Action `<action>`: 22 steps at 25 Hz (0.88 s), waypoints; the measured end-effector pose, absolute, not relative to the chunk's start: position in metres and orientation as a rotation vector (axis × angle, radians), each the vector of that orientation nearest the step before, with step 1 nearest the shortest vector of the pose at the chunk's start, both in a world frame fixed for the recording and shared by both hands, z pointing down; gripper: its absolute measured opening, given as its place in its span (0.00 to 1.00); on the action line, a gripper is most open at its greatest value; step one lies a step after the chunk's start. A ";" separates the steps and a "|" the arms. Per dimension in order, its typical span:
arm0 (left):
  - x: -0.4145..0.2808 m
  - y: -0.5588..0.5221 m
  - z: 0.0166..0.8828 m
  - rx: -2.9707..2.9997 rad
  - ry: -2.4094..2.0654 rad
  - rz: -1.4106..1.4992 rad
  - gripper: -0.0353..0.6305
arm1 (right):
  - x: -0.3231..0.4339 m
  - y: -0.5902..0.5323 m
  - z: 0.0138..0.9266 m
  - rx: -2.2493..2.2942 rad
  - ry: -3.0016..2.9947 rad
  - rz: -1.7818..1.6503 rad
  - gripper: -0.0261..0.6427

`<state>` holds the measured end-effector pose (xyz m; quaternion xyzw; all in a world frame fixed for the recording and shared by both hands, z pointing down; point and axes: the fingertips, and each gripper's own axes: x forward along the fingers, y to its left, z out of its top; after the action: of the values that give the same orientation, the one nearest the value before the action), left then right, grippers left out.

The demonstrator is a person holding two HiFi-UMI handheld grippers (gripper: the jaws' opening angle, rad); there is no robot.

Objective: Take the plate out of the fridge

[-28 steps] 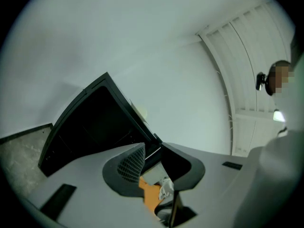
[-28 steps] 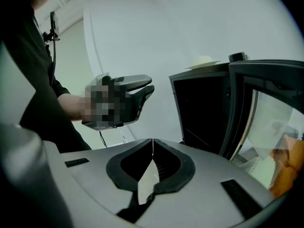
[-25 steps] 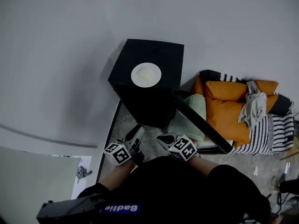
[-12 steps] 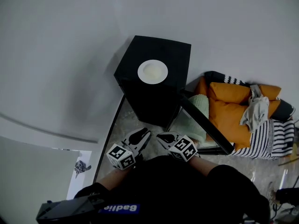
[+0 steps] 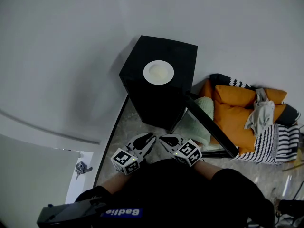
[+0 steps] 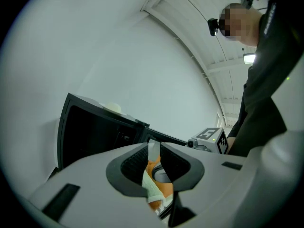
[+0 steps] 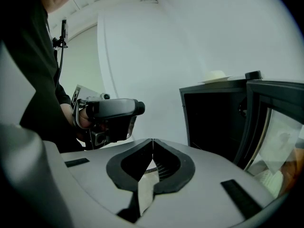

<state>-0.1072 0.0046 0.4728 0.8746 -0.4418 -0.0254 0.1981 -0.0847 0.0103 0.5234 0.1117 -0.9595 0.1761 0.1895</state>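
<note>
Round white plate (image 5: 158, 72), pale yellowish centre, lies flat on top of small black fridge (image 5: 159, 101), approx 12 o'clock in head view. Fridge door (image 5: 209, 127) open, swung twd 4 o'clock.

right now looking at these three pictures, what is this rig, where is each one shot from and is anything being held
There is no robot here: a person holds a hand-held gripper in each hand. One picture comes from a head camera looking down. The other two come from cameras riding on each gripper. The left hand-held gripper has its jaws slightly apart, and the right hand-held gripper has them together. Both are empty. Ahead stands a black fridge with its door open and a white plate on top of it.
</note>
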 end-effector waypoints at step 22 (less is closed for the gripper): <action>-0.090 0.020 0.467 2.534 -1.151 -0.017 0.06 | -0.086 0.017 0.512 0.313 -2.739 0.469 0.06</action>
<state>-0.0902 0.0200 0.4674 0.8959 -0.4069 -0.0061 0.1781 -0.0862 0.0166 0.5116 0.1103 -0.9649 0.1653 0.1715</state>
